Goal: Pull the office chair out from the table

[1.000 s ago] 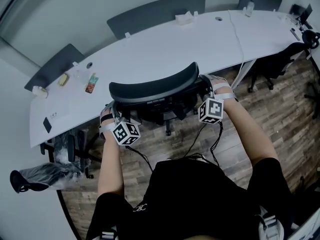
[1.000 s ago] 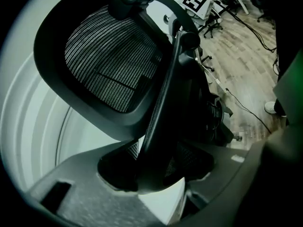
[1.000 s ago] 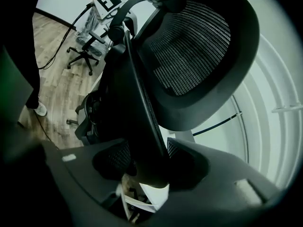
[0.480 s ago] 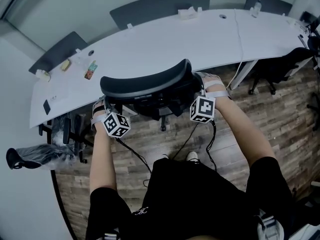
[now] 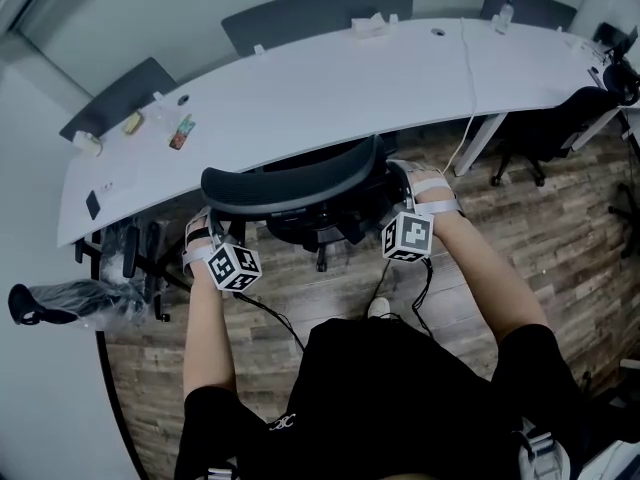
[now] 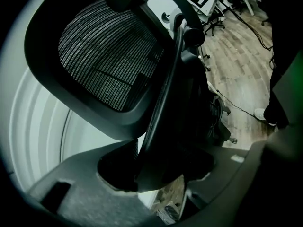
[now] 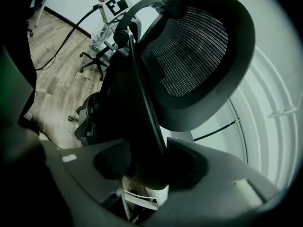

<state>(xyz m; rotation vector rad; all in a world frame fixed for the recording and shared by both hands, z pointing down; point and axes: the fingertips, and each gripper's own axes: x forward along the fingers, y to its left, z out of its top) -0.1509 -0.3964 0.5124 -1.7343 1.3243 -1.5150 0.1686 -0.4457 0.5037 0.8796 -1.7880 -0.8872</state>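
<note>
Clamping opposite backrest edges of the office chair (image 5: 290, 190), left gripper (image 6: 156, 169) and right gripper (image 7: 147, 164) seemingly pinch its frame between part-spread jaws.

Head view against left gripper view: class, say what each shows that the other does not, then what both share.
Only the head view: the person's left forearm and a colourful packet on the white table. Only the left gripper view: the chair's mesh panel and the left gripper clamped on the chair's dark edge. Both: the office chair, the table and the wooden floor.
</note>
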